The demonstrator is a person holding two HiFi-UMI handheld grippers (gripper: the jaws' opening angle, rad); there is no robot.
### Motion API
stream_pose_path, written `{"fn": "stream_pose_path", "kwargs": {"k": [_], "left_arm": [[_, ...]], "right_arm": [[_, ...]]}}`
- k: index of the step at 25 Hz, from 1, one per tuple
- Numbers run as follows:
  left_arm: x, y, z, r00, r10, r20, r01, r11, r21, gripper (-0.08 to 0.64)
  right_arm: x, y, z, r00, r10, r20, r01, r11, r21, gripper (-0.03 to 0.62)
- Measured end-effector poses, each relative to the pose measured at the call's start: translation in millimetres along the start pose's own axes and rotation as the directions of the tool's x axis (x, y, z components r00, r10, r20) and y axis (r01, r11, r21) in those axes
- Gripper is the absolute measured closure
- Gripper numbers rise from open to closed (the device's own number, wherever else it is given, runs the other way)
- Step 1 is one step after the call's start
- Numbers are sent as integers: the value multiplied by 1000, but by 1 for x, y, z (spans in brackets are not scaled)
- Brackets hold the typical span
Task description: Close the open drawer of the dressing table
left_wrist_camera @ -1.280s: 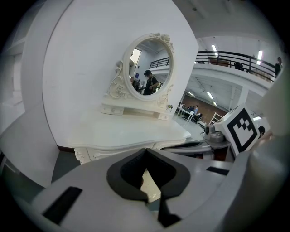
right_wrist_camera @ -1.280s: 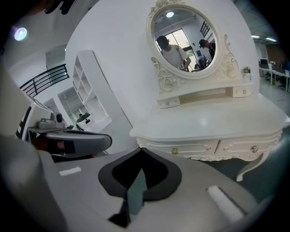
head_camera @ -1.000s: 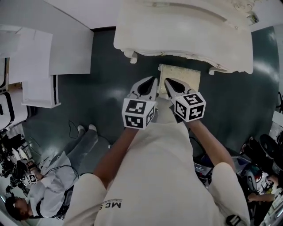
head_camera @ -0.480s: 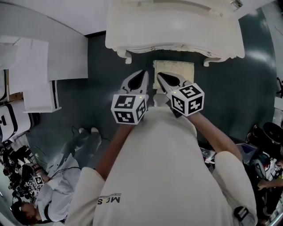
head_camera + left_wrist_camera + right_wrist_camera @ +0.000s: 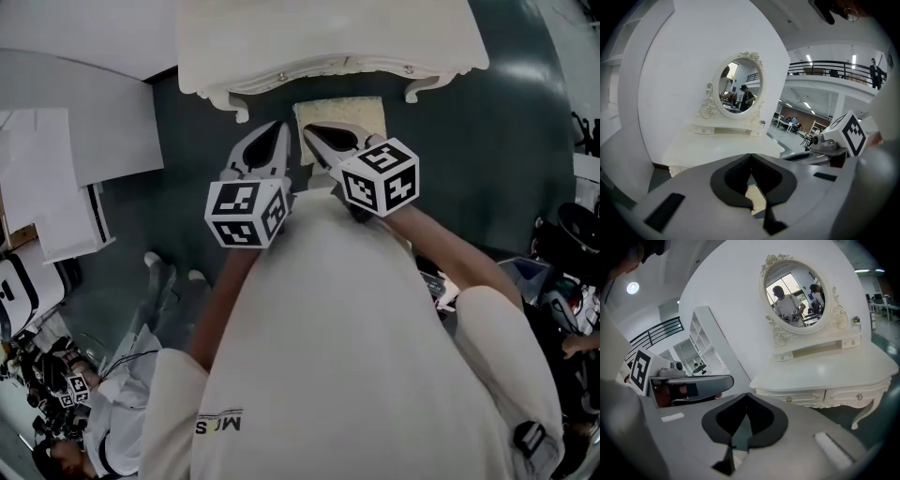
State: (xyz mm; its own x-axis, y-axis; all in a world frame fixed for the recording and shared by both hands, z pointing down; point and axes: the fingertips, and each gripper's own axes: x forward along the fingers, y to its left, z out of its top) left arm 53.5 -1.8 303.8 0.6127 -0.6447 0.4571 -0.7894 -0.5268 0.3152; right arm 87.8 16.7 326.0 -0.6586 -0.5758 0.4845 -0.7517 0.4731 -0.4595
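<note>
Standing before the dressing table [image 5: 328, 42], the person held the left gripper [image 5: 280, 129] and the right gripper [image 5: 311, 131] side by side, near its front but not touching it. Both had their jaws pressed together with nothing in them. The drawers [image 5: 825, 397] under the top looked flush, with none sticking out. To push one in well, a closed tip should press the middle of its front, slow and straight.

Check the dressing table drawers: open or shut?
Shut: both drawer fronts sit flush under the dressing table top, none pulled out.
</note>
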Motion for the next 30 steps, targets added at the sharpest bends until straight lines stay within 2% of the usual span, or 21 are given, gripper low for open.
{"fn": "stream_pose_path", "kwargs": {"k": [4,8,14,19,22,30], "left_arm": [[8,-12,-1,1000,-17,-14,17,1000,18,551],[15,-15,0,1000,-5,-15,5,1000,-3,551],[30,-28,-9,998,-27,-59,28,1000,10,551],[43,-33,-16,996,-31,-84,33,999,23,551],[51,-35,-16,995,-31,-92,35,999,41,551],[61,-27,-20,993,-18,-121,21,1000,21,551]], "right_arm": [[-7,-6,0,1000,10,15,-11,1000,19,591],[-18,-5,5,999,32,40,-31,999,-17,591],[-37,-36,4,994,-18,106,7,994,111,591],[-46,-60,10,985,-59,161,30,984,175,591],[-44,-68,13,985,-61,163,32,985,172,591],[-33,-78,12,990,-53,127,30,984,178,591]]}}
